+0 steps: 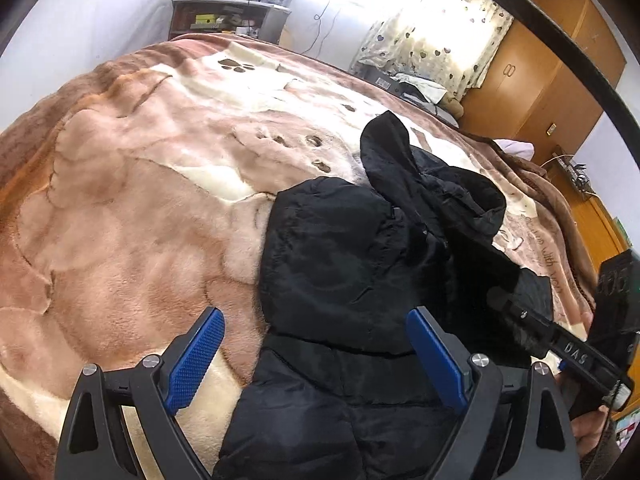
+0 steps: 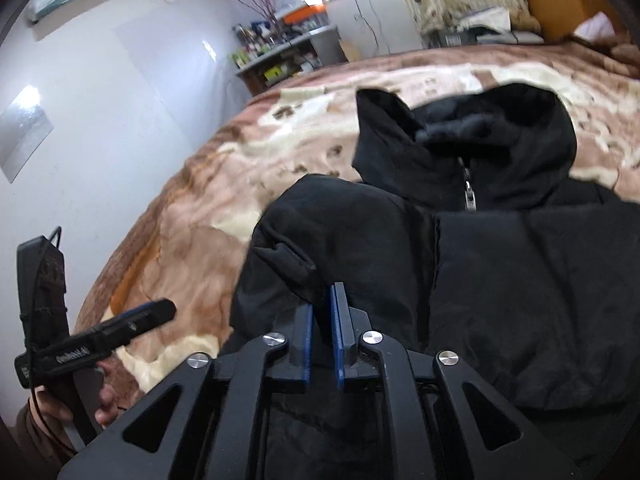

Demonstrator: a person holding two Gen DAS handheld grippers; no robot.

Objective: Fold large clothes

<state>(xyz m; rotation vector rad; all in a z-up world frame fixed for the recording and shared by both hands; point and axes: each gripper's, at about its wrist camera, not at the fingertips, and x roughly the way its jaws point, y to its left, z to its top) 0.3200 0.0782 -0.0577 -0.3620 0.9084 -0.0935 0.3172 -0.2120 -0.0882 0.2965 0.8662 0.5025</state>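
A black puffy hooded jacket [image 1: 352, 264] lies on the bed, hood [image 1: 400, 152] toward the far side, one sleeve folded over the body. My left gripper [image 1: 316, 336] is open and hovers over the jacket's near left edge, holding nothing. In the right wrist view the jacket [image 2: 520, 280] fills the right half, zipper pull [image 2: 469, 196] below the hood. My right gripper [image 2: 322, 300] is shut on a fold of the jacket's sleeve [image 2: 320, 240]. The left gripper [image 2: 132, 324] shows at the left of that view.
A brown and cream plush blanket [image 1: 140, 200] covers the bed. A cluttered shelf [image 1: 228, 16] stands at the far wall. A wooden wardrobe [image 1: 536, 80] and curtained window [image 1: 432, 20] are to the right. The right gripper's body [image 1: 560, 344] reaches in from the right.
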